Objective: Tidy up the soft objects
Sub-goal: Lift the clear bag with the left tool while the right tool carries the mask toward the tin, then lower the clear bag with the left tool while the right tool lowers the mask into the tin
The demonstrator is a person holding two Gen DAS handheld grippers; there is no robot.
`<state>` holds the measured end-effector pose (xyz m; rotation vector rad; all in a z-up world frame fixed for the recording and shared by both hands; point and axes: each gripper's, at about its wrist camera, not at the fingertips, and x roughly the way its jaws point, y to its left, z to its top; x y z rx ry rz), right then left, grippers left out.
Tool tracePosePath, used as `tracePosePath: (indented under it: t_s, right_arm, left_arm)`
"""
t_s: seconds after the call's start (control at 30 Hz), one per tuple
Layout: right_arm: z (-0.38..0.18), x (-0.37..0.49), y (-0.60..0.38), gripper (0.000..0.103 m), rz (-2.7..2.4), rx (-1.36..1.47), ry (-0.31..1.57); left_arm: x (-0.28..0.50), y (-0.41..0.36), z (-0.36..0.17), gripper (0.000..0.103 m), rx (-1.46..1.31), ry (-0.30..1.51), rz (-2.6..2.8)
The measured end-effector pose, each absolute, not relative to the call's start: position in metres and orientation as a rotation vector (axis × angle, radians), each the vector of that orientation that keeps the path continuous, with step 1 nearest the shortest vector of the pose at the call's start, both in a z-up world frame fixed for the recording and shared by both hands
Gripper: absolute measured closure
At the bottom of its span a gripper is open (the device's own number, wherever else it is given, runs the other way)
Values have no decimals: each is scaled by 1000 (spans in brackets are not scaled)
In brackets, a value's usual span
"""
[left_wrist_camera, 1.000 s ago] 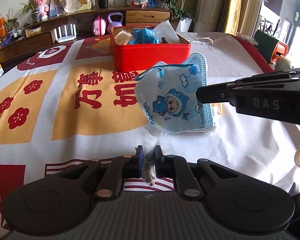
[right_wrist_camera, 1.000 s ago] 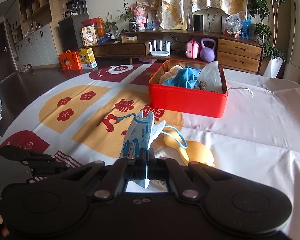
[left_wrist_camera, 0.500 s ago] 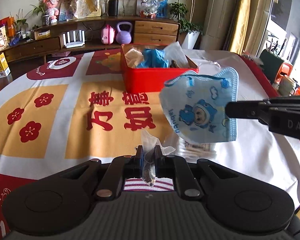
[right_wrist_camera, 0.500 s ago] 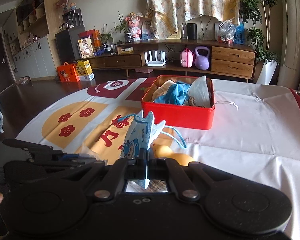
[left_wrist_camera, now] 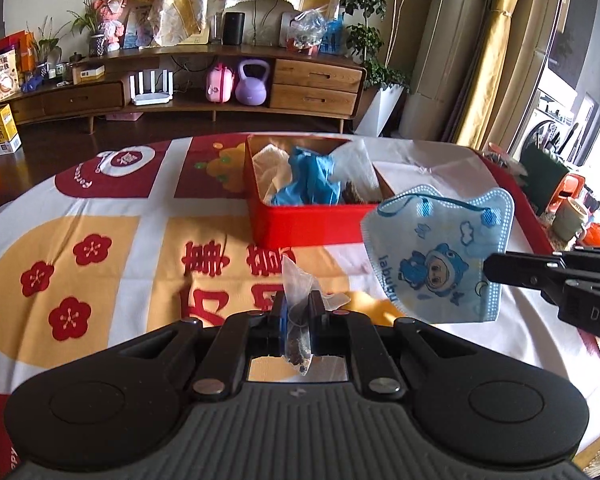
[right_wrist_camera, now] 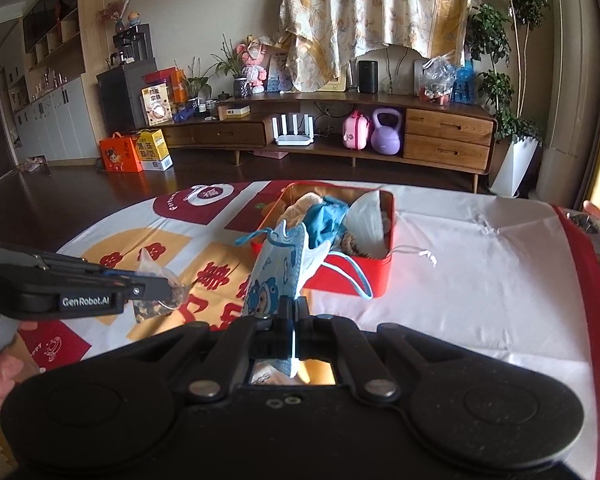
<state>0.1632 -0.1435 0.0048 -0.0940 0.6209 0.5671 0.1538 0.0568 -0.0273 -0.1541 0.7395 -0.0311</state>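
Red tin (left_wrist_camera: 300, 222) rim beyond mask (left_wrist_camera: 440, 256)

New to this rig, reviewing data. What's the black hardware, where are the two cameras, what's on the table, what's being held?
No robot here: a person carries a handheld two-finger gripper in each hand, with a fisheye camera on each that looks forward along the fingers. The black bulk at the bottom of each picture is that gripper's own body.

The left gripper is shut on a small clear sachet with dark bits inside. The right gripper is shut on a blue cartoon face mask. Each also appears from the side in the other's view.

On the patterned tablecloth stands a red box, already holding cloths and another mask.
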Motion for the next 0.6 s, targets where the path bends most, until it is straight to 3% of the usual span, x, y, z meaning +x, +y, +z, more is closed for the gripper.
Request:
tracePosePath:
  t_s: [0.6]
  right_arm:
    - [31,228,-143,103,527,-126,557]
  left_arm:
    - [241,49,21,93,-76,675,-66]
